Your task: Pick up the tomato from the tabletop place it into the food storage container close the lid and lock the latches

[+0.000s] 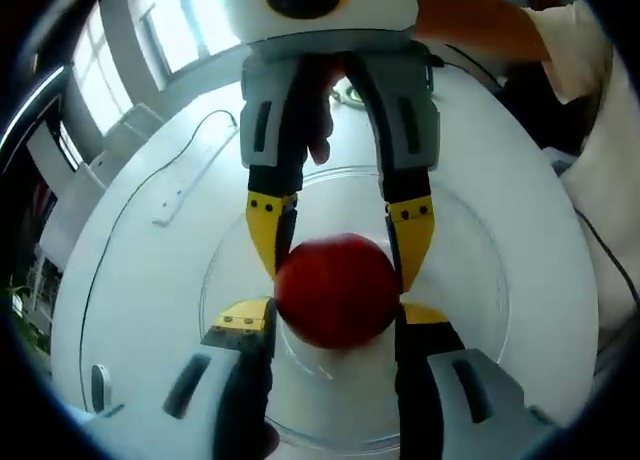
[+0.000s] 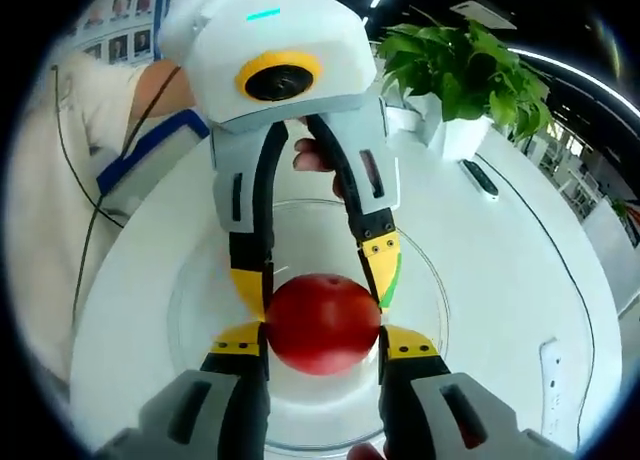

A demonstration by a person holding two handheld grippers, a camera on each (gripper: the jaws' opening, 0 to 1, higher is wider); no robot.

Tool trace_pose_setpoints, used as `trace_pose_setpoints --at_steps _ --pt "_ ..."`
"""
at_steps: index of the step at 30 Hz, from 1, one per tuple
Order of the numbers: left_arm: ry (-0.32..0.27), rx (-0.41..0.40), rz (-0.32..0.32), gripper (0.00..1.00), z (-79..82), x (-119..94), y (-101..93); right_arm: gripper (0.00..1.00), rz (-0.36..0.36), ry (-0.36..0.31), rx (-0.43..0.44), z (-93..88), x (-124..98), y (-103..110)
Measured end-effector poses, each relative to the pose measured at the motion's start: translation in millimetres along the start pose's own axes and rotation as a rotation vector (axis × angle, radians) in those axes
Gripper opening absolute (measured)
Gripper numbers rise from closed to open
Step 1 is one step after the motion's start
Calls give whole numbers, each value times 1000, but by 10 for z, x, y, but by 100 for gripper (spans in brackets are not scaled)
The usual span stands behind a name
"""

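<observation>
A red tomato hangs just above a clear round container on a white round table. In the left gripper view, my left gripper rises from below with its yellow-tipped jaws pressed to both sides of the tomato. The right gripper reaches in from above, its tips touching the same fruit. From the right gripper view, my right gripper flanks the tomato from below, and the left gripper meets it from the far side. Both look shut on it.
A person in a white shirt stands at the table's edge. A potted plant and a dark remote-like bar sit at the table's far side. A thin cable runs across the tabletop.
</observation>
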State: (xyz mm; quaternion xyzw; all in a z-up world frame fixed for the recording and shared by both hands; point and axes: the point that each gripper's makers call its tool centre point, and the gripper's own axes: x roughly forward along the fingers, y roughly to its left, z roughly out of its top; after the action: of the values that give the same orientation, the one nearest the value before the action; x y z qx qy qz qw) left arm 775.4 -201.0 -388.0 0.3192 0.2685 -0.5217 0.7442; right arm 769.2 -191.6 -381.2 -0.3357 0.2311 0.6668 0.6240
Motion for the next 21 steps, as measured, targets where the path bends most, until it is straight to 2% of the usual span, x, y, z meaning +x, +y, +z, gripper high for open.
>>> trace_pose_setpoints --at_steps 5,9,13,15,19,21 --pt "-16 8 13 37 37 -26 17 39 -11 3 -2 -1 -27 -21" --pt "-41 6 26 36 94 -80 42 40 -20 -35 28 77 -90 -53" --pt "-41 7 26 36 79 -110 20 43 -27 -33 10 79 -123 -42" --pt "-51 14 31 37 75 -148 17 45 -27 -53 5 111 -157 -22" --pt "-106 6 60 37 146 -239 49 45 -50 -119 20 219 -245 -40" --pt "-128 7 64 37 189 -274 55 45 -67 -171 27 305 -321 -38"
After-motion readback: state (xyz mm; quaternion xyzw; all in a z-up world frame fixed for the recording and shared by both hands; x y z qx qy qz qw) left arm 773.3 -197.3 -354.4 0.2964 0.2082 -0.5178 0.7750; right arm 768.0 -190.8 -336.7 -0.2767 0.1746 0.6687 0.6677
